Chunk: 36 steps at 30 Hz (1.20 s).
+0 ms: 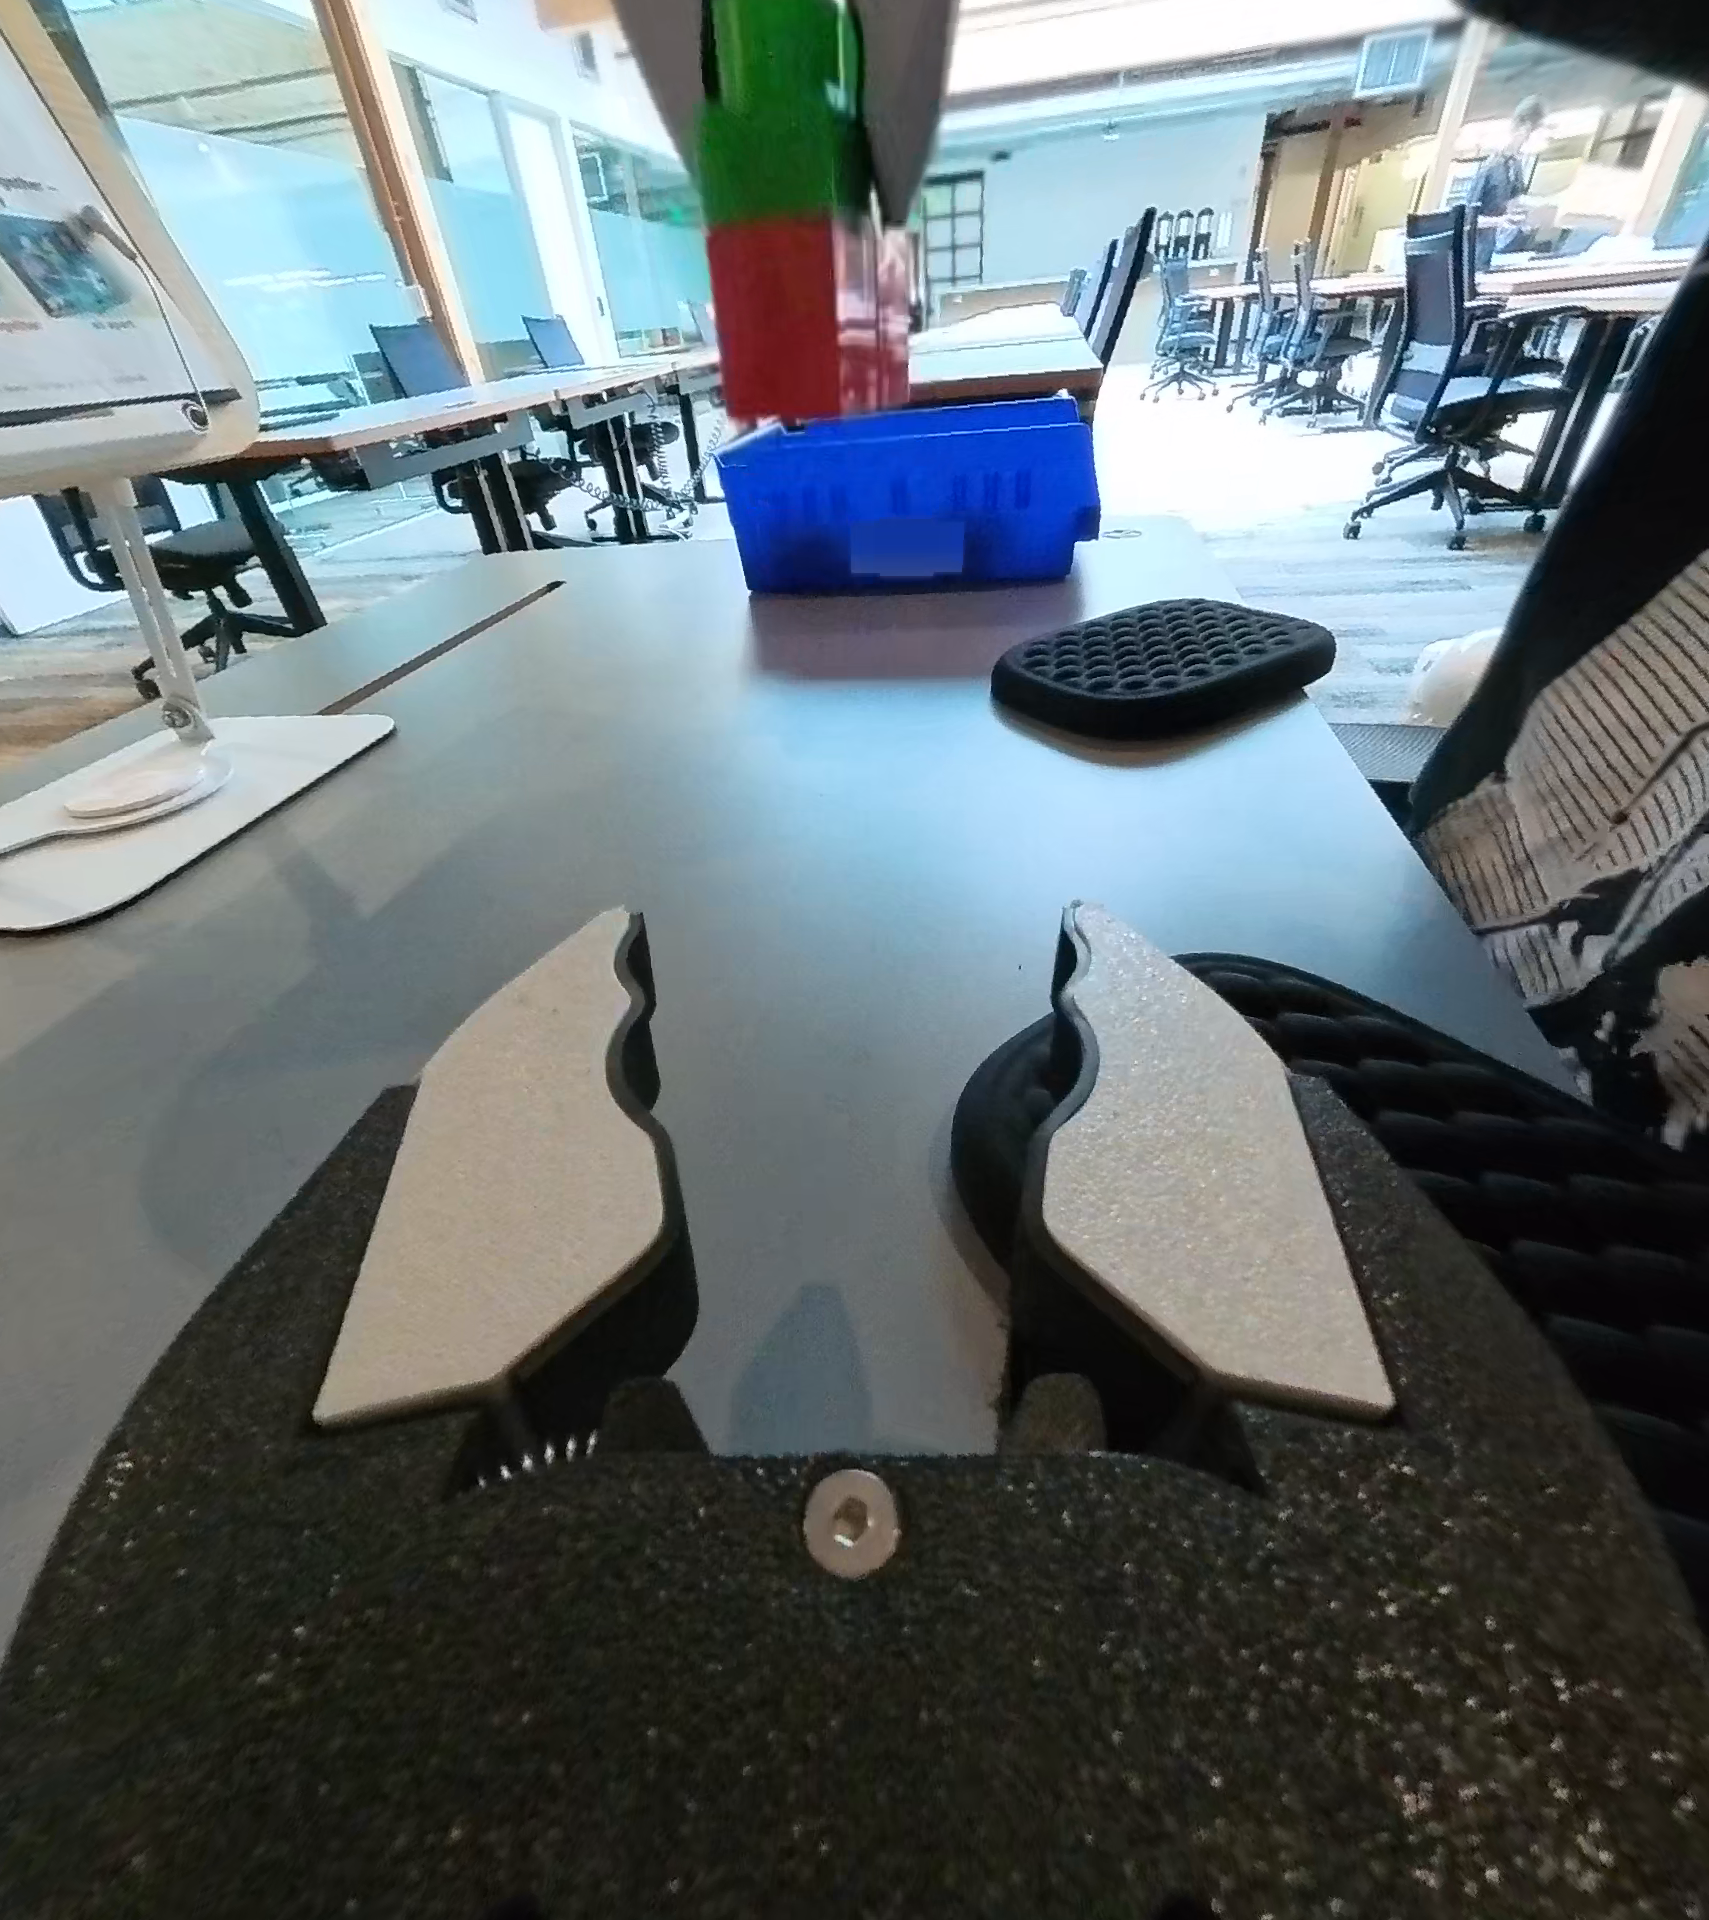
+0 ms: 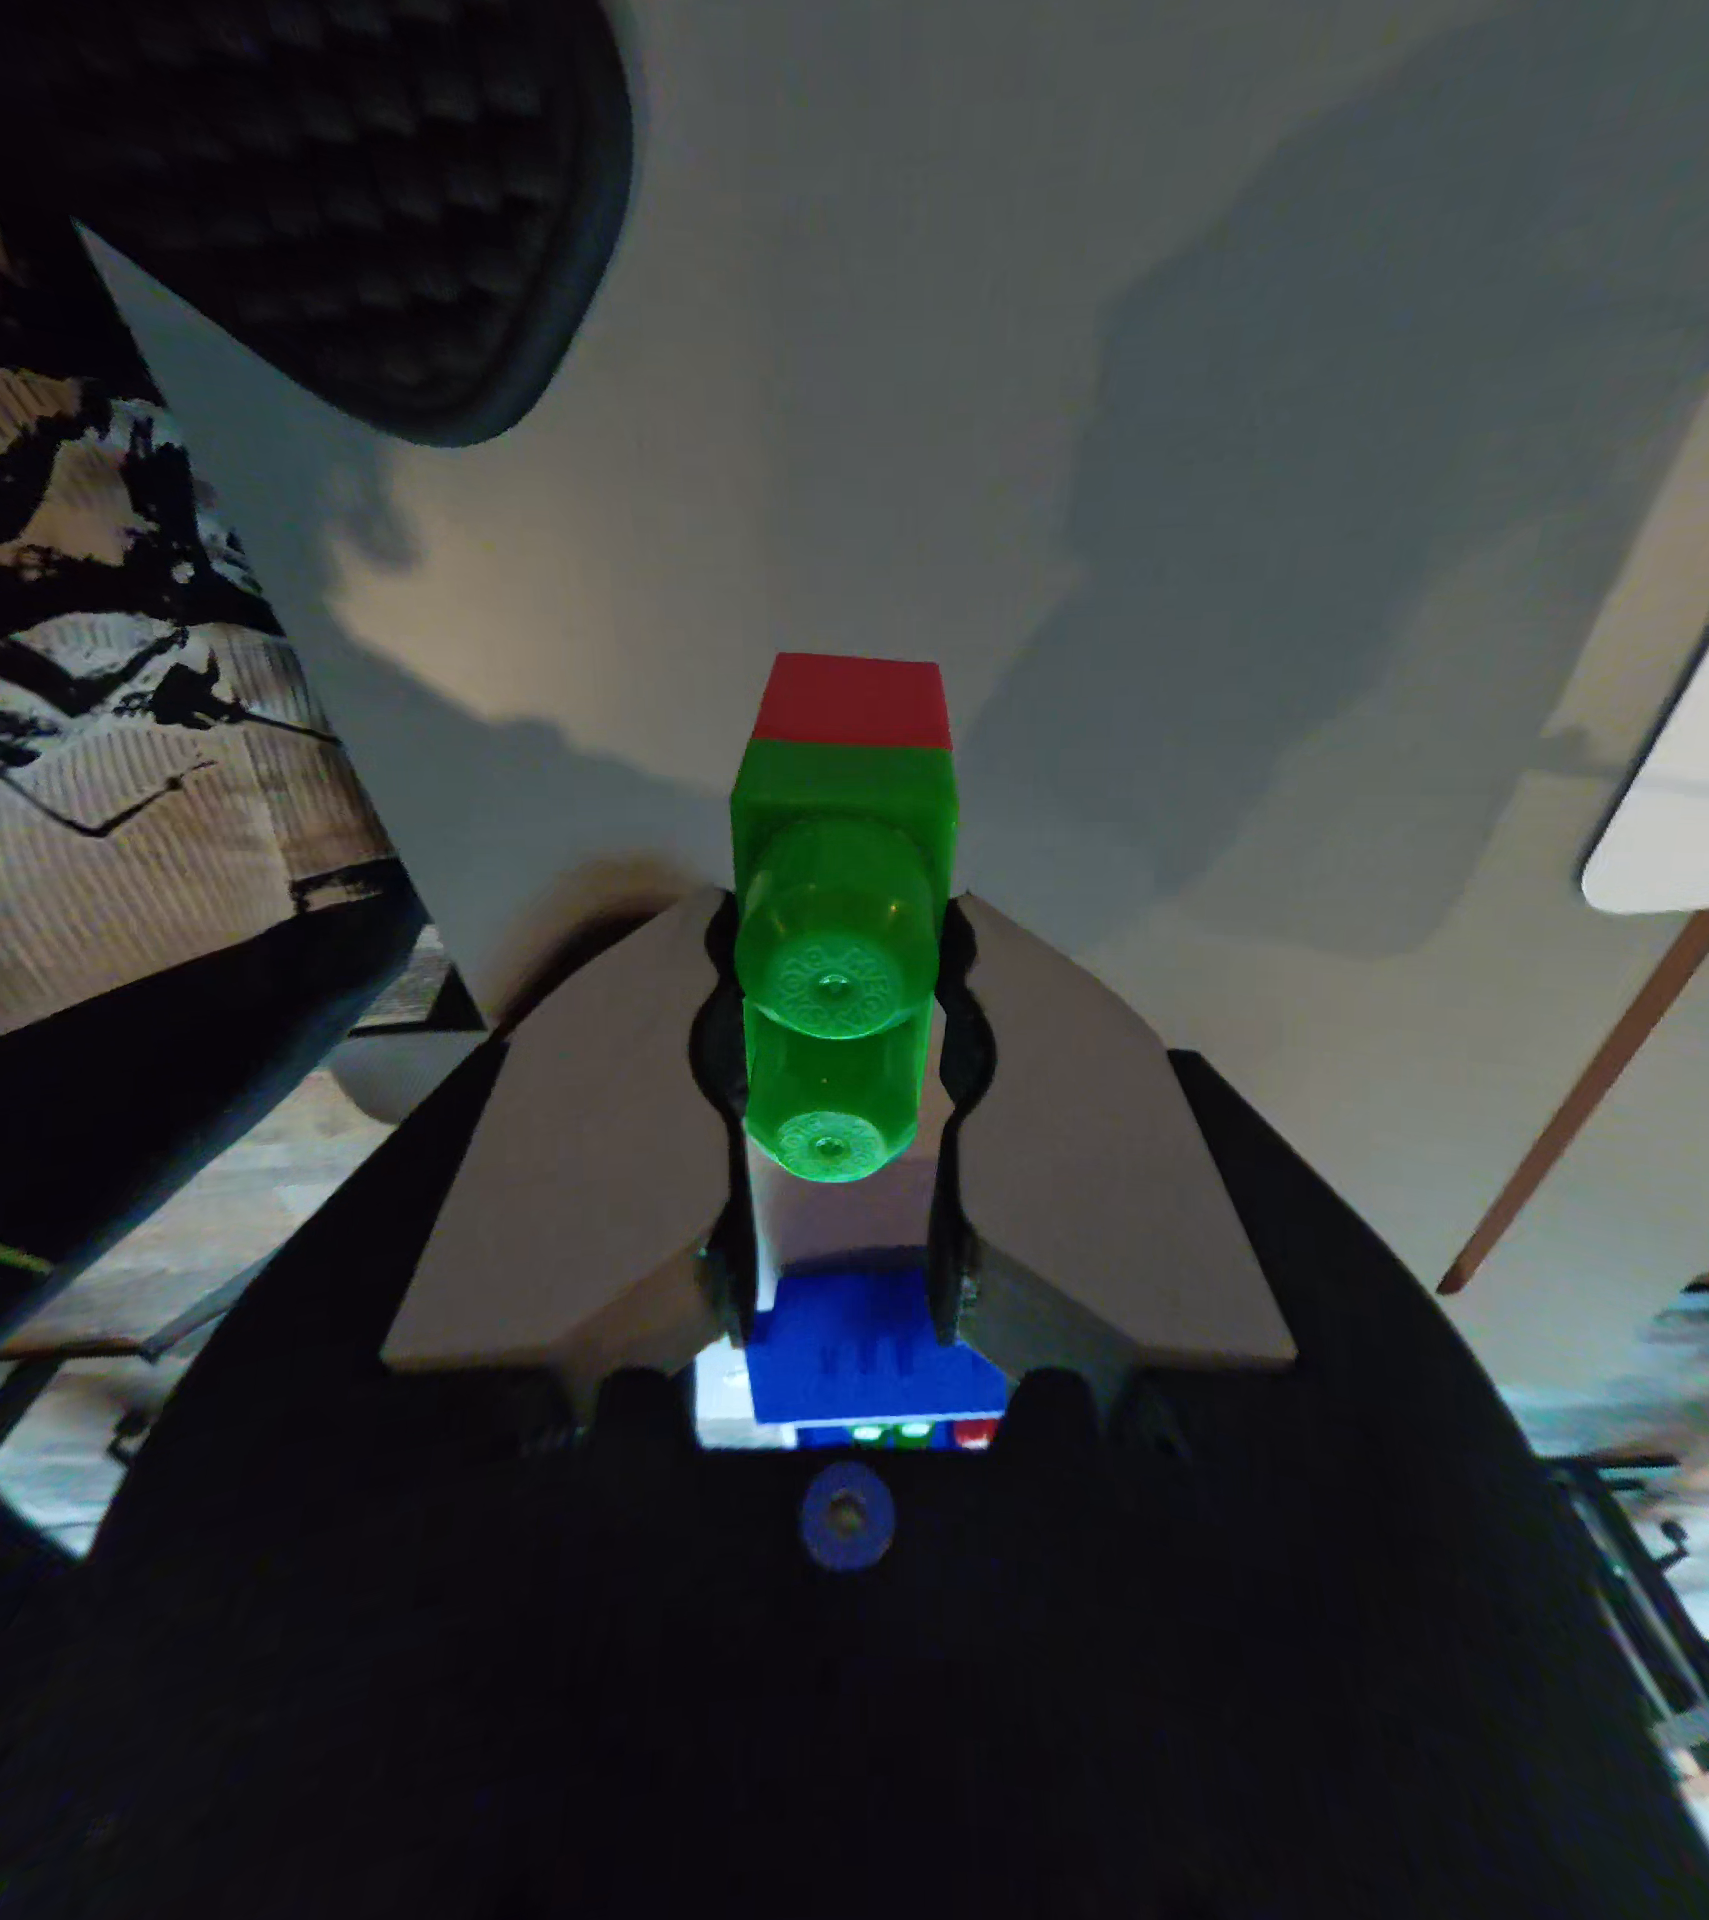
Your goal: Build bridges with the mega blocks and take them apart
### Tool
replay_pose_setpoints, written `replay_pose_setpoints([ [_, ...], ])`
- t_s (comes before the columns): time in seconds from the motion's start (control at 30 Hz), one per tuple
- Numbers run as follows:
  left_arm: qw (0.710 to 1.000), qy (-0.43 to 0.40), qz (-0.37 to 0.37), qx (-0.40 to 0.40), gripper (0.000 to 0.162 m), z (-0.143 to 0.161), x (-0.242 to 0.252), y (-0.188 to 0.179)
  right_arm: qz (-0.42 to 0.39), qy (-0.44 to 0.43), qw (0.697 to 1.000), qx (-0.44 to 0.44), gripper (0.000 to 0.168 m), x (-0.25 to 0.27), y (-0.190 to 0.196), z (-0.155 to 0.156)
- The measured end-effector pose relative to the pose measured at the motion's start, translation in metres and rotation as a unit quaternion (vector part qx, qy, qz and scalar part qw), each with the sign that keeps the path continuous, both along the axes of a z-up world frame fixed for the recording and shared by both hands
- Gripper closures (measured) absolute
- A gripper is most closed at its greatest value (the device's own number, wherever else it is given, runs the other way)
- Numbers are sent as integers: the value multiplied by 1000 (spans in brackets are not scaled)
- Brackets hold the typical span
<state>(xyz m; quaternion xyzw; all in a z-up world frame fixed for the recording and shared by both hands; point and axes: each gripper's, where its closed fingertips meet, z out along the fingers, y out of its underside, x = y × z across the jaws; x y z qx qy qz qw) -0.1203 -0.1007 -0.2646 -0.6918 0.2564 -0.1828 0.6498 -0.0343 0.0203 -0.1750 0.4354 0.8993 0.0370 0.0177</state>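
Right wrist view shows your right gripper (image 2: 842,1049) closed on the green block (image 2: 845,935), fingers pressed against both its sides, two studs pointing back at the camera. A red block (image 2: 855,698) is joined to the green one's far end, and only one face of it shows. Both hang over the grey table (image 2: 1141,416). Behind the fingers, low in the frame, you glimpse a slice of the blue bin (image 2: 860,1361) with green and red bits at its edge, too cut off to identify.

In the left wrist view your left gripper (image 1: 855,966) sits low over the table (image 1: 725,779) with its fingers spread wide and nothing between them. Its right finger hides part of a black perforated pad (image 1: 1556,1195); a second such pad (image 1: 1162,665) lies farther on, near the table edge. Beyond it stands the bin (image 1: 912,499), its inside out of sight. Above the bin the green block (image 1: 772,114) and red block (image 1: 777,312) are blurred, and the right gripper (image 1: 819,62) holding them is cut off by the top edge. A white stand (image 1: 133,790) with a printed sheet sits at left, partly out of frame
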Motion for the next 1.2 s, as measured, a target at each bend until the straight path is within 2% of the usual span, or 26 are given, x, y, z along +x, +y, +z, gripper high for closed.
replay_pose_setpoints([
  [0.23, 1000, 3, -2, 0, 88, 0, 1, 0, -22, 11, 1000, 10, 134, -2, 8, 62],
  [0.43, 1000, 4, -2, -1, 89, -1, 1, 0, -37, 14, 999, 22, 133, 14, 18, 81],
  [0.63, 1000, 4, -2, -1, 89, -1, 1, -1, -89, 15, 996, 25, 133, 54, 56, 79],
  [0.83, 1000, 8, 0, 1, 90, -1, 1, -1, -186, 25, 982, 24, 133, 124, 120, 68],
  [1.2, 1000, 11, 2, 1, 90, -1, 1, -1, -394, 42, 917, 50, 133, 290, 248, 33],
])
